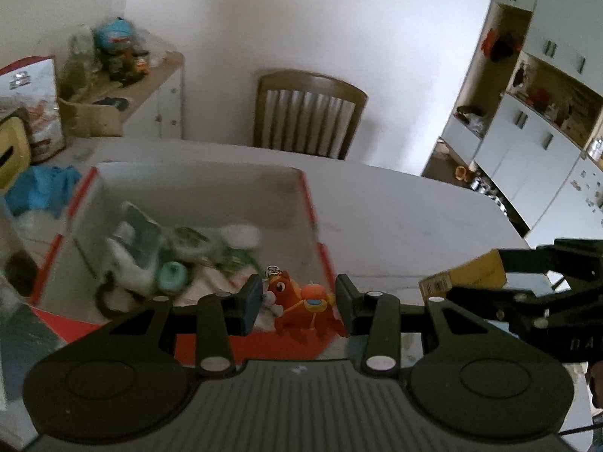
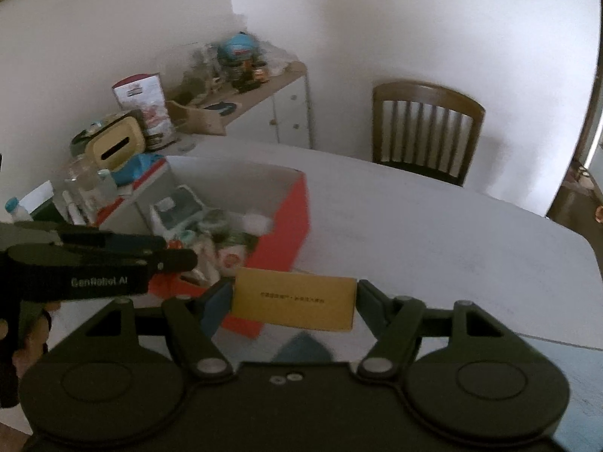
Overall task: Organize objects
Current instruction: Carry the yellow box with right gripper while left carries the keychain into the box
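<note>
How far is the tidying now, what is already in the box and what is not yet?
Done: several items lie in the red box. In hand: the left gripper holds an orange toy above the box's near edge, and the right gripper holds a yellow carton beside the box. Both remain to be placed.

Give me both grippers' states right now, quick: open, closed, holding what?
Left gripper: closed on the red plush horse, above the red box.
Right gripper: closed on the yellow box.
</note>
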`<action>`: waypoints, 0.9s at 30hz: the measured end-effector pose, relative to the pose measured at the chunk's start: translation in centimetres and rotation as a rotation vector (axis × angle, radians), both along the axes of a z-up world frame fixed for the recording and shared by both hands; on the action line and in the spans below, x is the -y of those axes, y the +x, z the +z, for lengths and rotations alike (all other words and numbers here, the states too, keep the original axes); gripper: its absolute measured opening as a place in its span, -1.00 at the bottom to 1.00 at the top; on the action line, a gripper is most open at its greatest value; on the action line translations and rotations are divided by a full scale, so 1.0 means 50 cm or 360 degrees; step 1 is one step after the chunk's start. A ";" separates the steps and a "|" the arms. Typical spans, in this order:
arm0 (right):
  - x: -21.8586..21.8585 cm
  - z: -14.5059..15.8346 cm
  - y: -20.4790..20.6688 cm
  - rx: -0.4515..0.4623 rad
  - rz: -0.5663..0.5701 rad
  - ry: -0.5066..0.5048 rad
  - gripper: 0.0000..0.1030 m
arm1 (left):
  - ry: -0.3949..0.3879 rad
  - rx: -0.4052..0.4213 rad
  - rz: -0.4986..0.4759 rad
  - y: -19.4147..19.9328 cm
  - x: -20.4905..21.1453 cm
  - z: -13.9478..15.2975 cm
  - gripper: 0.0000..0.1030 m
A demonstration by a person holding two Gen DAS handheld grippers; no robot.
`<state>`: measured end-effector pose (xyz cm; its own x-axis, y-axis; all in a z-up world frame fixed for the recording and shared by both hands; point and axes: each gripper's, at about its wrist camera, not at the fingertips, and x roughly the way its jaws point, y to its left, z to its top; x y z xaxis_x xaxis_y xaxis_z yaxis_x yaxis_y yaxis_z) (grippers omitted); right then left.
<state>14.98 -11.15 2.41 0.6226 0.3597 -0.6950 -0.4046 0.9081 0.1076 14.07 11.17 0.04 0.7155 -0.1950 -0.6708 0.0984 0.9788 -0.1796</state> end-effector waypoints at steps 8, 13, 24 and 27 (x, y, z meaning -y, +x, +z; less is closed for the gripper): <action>-0.107 -0.004 0.022 0.0011 0.0057 -0.0028 0.36 | 0.0053 0.0044 0.0060 0.033 -0.107 0.017 -0.20; -0.167 -0.013 0.048 0.0012 0.0075 -0.0054 0.36 | 0.0078 0.0047 0.0086 0.069 -0.158 0.008 -0.20; -0.270 -0.069 0.123 0.0000 0.0132 -0.0155 0.36 | 0.0106 0.0020 0.0063 0.166 -0.179 -0.035 -0.20; -0.288 -0.091 0.144 -0.0007 0.0165 -0.0197 0.36 | 0.0112 -0.0005 0.0050 0.194 -0.174 -0.055 -0.20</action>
